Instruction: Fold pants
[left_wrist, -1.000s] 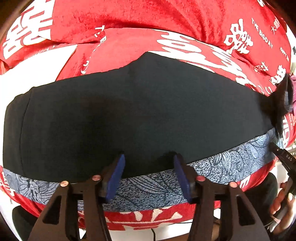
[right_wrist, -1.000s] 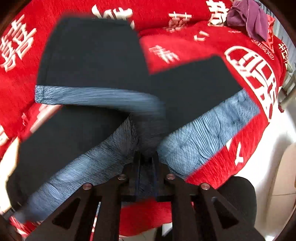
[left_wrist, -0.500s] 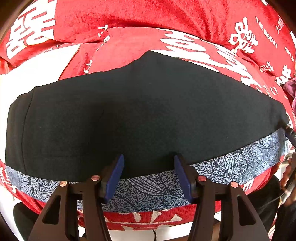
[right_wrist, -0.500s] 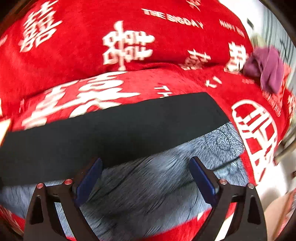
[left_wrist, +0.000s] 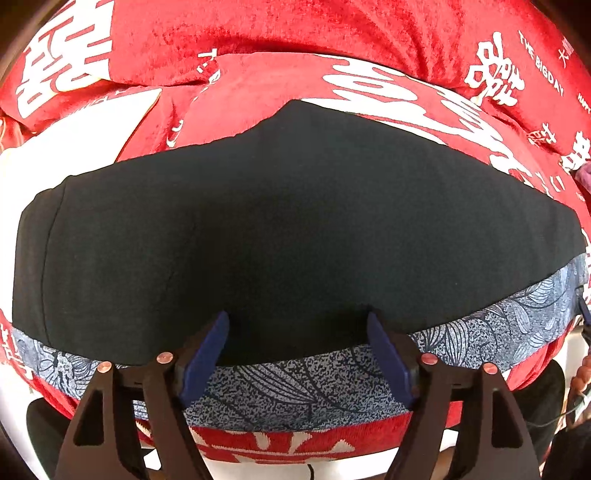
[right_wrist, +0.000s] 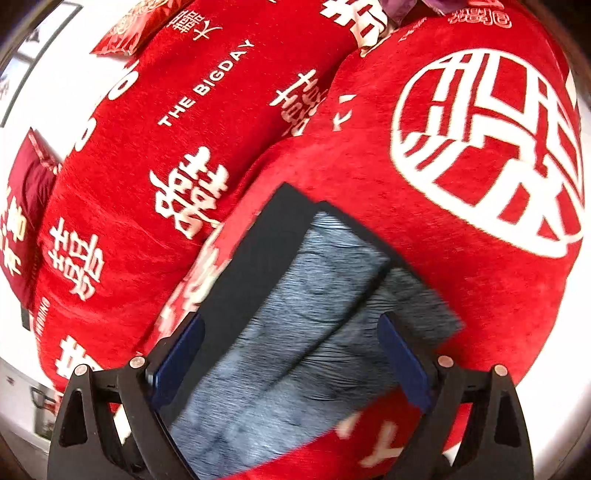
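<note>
The pants (left_wrist: 295, 236) lie flat on a red blanket (left_wrist: 258, 37) with big white signs. In the left view they make one long dark shape from left to right. A blue leafy band (left_wrist: 480, 332) runs along their near edge. Their far edge rises to a small peak in the middle. The left end is a straight seam edge. Red blanket shows past the far edge, with lots of room there. A thin red strip shows on the near side.

The left gripper (left_wrist: 297, 347) sits low over the near edge, pointing far. Its jaws are open and hold nothing. The band and dark cloth show in the gap between them.

The right gripper (right_wrist: 291, 365) points at one end of the pants (right_wrist: 317, 306), and its view is tipped. Its jaws are wide open and hold nothing. The blue band looks blurry here. Wide red blanket lies to the far and right of that end. A bit of purple cloth (right_wrist: 399, 5) peeks in at the top.

A second ago the right jaws were shut on a lifted fold of the pants. Now that cloth is laid down and let go. The left gripper has stayed in the same spot, open
</note>
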